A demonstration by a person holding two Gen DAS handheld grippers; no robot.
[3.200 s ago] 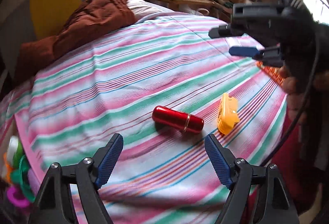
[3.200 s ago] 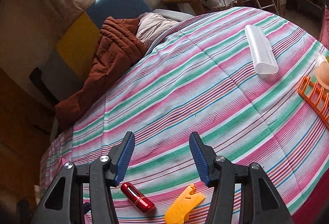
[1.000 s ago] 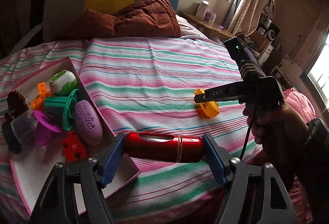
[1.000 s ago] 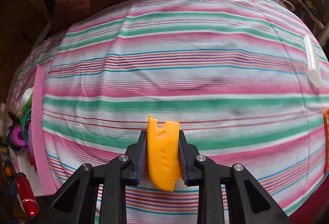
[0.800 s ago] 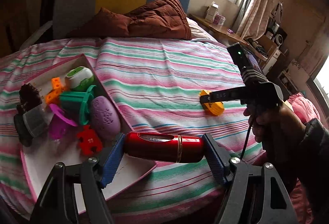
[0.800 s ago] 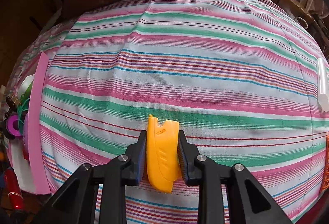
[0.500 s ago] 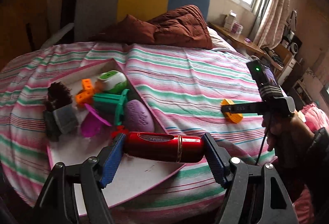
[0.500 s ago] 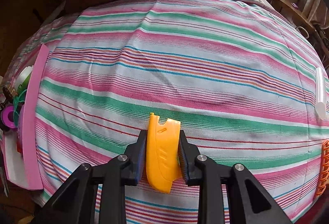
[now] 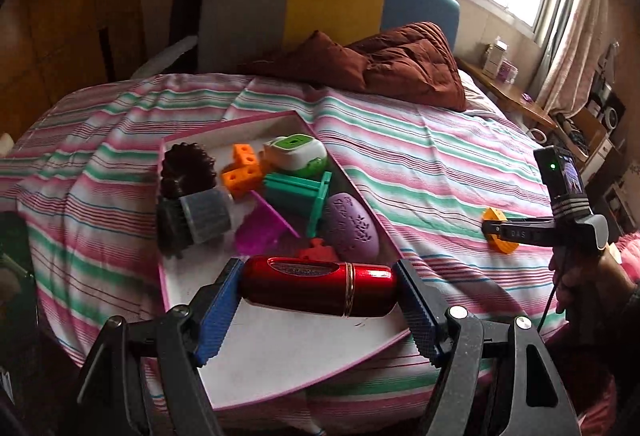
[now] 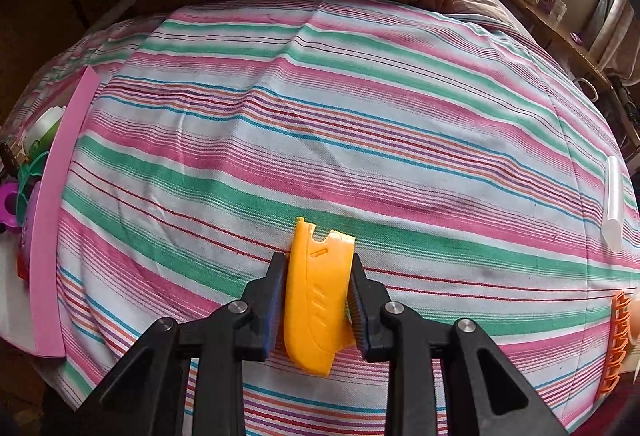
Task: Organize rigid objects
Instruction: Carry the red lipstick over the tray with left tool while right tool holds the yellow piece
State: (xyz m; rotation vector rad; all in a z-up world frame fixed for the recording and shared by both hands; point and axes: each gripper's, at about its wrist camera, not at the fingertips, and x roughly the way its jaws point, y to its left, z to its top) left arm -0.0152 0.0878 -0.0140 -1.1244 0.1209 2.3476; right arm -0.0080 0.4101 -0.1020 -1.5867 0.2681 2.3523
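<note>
The left gripper is clenched end to end on a glossy red cylinder with a gold band, held crosswise above the near, bare part of a shallow pink-edged tray lying on a striped bed. The cylinder hides part of the tray's contents behind it: a small red piece shows only its top. Farther back in the tray lie a purple oval, a green plastic part, an orange block, a white-and-green case and dark round items that are hard to identify. The right gripper grips a flat yellow plastic piece over the bedspread; its lower tip sits between the fingers. At the right edge, an orange rack is cut off.
</note>
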